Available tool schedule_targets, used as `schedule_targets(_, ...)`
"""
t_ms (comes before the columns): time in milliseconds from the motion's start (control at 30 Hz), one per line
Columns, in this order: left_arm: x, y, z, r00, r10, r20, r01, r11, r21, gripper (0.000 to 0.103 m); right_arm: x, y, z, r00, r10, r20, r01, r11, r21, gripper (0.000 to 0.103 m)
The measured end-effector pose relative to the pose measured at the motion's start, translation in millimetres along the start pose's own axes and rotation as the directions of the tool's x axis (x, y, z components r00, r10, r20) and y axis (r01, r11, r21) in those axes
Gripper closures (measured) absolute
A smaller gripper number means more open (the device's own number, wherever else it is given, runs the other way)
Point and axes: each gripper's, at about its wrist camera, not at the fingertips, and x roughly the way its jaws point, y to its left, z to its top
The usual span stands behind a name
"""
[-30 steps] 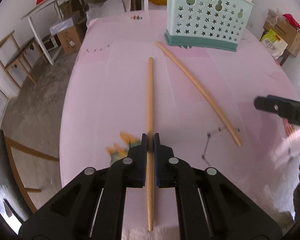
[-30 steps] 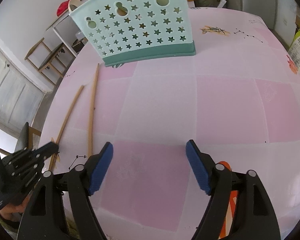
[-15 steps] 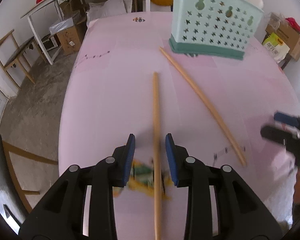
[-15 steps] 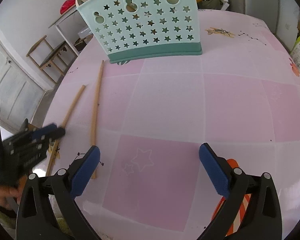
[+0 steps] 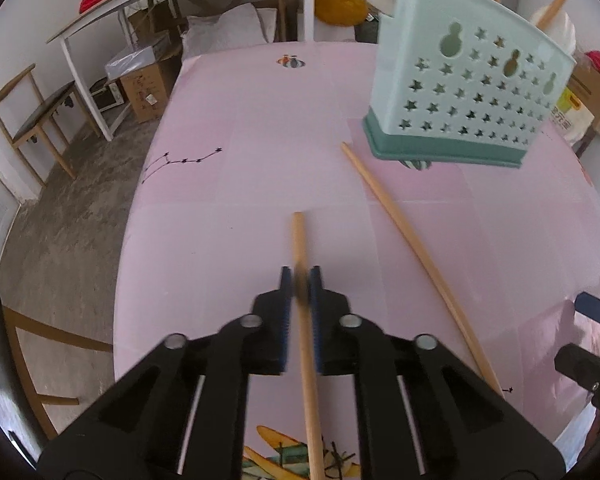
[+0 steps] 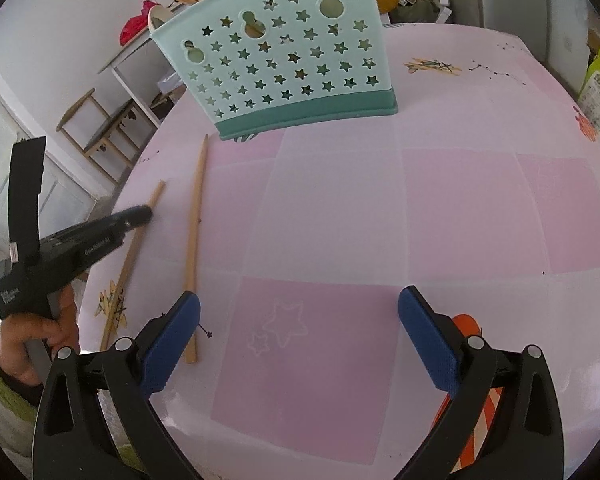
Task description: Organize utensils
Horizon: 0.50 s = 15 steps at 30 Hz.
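While several sticks already stand in the holder, two chopsticks are left on the table.
Left gripper [image 5: 300,280] pinches one pale wooden chopstick [image 5: 305,344], seemingly just lifted; the other chopstick [image 6: 194,240] lies near the mint star-cut holder [image 6: 284,68]. Right gripper [image 6: 299,332] is spread wide, empty.

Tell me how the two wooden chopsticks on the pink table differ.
The left chopstick is clamped between the left claw's pads; the right chopstick lies free. The left chopstick's far tip stops well short of the green basket; the right chopstick's nearly reaches its base. Both are plain light wood.
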Motion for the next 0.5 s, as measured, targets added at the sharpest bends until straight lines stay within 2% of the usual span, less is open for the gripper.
schedule_targets(133, -4, 11, -6, 1.000, -0.025, -0.002, 0.024, 0.998, -0.054, 0.098, 0, 0, 1, 1.000, -0.001, -0.009, 0.001, 1.000, -0.011, 0.006)
schedule_targets(200, -6, 15, -10, 1.000, -0.031, -0.001, 0.030, 0.997, -0.076, 0.098, 1, 0, 5, 0.999, -0.002, -0.047, 0.002, 1.000, 0.005, 0.006)
schedule_targets(267, -9, 19, -15, 0.999, -0.044, 0.001, 0.044, 0.994, -0.102, 0.098, 1, 3, 11, 0.996, 0.044, -0.078, -0.044, 0.999, 0.003, 0.006)
schedule_targets(367, -11, 21, -20, 0.999, -0.049, 0.003, 0.049, 0.992, -0.117, 0.098, -6, 22, 20, 0.998, 0.064, -0.017, -0.065, 0.995, -0.070, 0.007)
schedule_targets(433, -12, 22, -20, 0.999, -0.048, 0.004, 0.048, 0.992, -0.120, 0.098, -3, 39, 26, 0.997, 0.080, -0.010, -0.081, 0.988, -0.129, 0.010)
schedule_targets(500, -12, 22, -20, 0.999, -0.049, 0.004, 0.049, 0.991, -0.121, 0.098, 2, 54, 30, 0.995, 0.100, -0.017, -0.102, 0.981, -0.167, 0.018)
